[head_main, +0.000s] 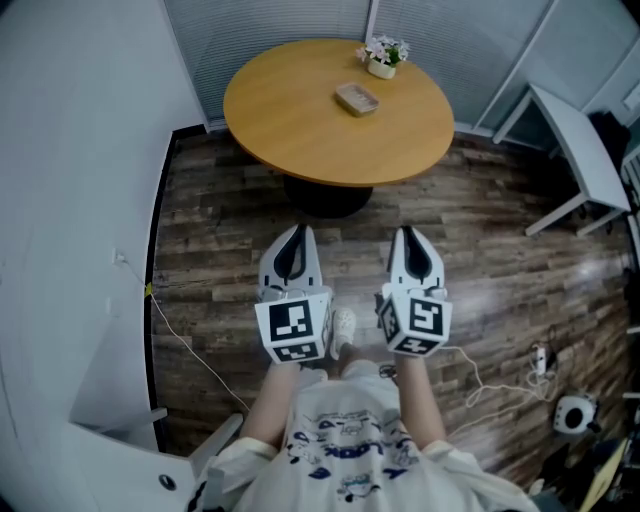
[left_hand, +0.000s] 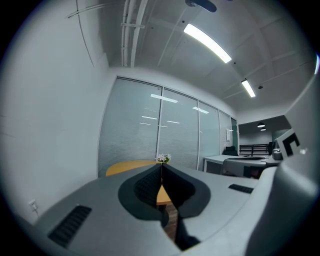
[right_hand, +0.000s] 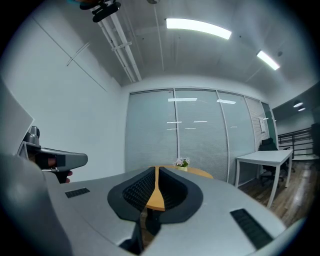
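Wooden planks of the floor (head_main: 220, 230) lie under both grippers, which are held side by side in front of the person. The left gripper (head_main: 296, 234) has its jaws pressed together with nothing between them, and the right gripper (head_main: 409, 234) is likewise closed and empty. Ahead of them and well apart stands the round counter (head_main: 290, 110), bearing a shallow tan dish (head_main: 356, 98) near its middle and a small pot of white flowers (head_main: 383, 55) by its far edge, while a white desk (head_main: 575, 140) stands off to the right.
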